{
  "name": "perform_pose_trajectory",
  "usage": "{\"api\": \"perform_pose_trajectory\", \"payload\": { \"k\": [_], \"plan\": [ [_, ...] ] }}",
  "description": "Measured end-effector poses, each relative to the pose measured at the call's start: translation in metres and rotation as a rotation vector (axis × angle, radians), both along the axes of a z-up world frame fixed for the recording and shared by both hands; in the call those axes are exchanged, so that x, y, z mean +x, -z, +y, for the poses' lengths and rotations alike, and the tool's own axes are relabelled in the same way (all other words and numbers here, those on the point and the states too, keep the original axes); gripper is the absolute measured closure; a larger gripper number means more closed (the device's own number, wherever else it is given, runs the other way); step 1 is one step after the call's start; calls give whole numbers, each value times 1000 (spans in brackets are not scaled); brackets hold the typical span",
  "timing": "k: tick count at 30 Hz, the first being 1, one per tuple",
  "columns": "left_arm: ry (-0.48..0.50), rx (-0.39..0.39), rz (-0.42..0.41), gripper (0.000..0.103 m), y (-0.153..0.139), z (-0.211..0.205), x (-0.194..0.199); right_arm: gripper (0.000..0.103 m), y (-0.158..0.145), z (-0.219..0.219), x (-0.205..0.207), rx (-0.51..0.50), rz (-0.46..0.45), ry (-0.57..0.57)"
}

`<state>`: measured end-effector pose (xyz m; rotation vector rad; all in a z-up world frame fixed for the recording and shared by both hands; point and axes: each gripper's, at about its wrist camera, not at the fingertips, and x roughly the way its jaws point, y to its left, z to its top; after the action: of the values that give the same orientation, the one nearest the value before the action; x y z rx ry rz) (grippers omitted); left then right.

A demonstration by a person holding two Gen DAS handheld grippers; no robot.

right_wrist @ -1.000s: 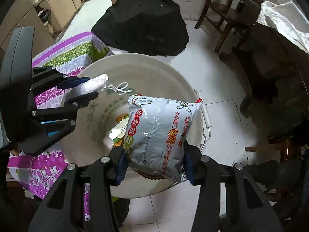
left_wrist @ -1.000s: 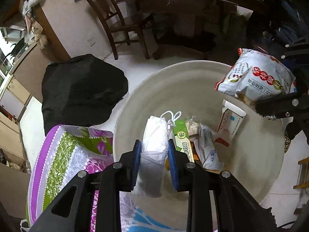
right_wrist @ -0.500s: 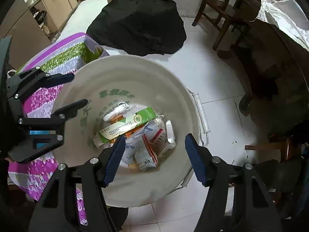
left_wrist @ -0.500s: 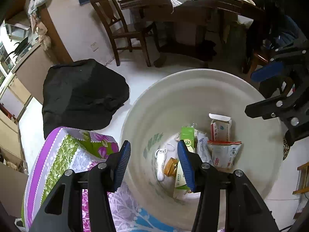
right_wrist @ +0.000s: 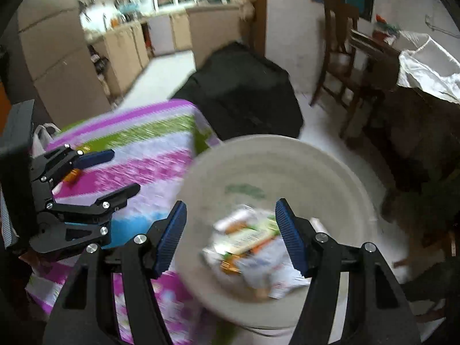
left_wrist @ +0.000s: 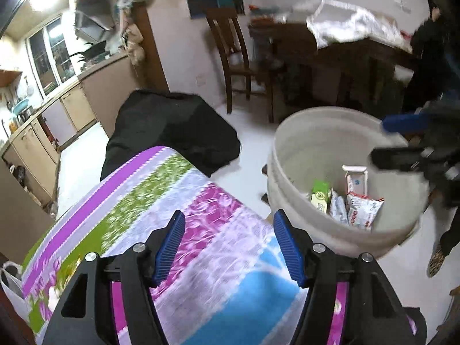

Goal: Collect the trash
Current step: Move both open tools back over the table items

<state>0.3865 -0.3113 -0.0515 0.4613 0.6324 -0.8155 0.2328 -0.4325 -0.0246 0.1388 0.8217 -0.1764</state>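
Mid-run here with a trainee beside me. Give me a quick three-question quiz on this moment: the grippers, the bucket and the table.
1. True or false: the left gripper has trash clamped between its pads.
2. Which one is inside the white bucket? A) a green carton B) a wooden chair C) a black bag
3. Fill in: the small orange piece near the left gripper lies on the ____ tablecloth.

Key:
1. False. Its jaws have just been opening and nothing is between them; the right gripper is empty too.
2. A. It lies among white wrappers at the bottom.
3. Floral, in purple, green and blue bands.
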Motion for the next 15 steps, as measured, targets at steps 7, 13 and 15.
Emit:
{"api": "perform_pose_trajectory", "payload": {
  "k": [7,13,15],
  "plan": [
    [-181,-166,-55,34,-33,110,2,41,-7,55,0,-16,-178,-43],
    [-490,-157,-119,33,-32,218,36,41,12,106,45,35,-170,-139],
    [-641,-139,-110,31,-26,251,57,41,21,125,66,63,-163,-167]
  ]
}}
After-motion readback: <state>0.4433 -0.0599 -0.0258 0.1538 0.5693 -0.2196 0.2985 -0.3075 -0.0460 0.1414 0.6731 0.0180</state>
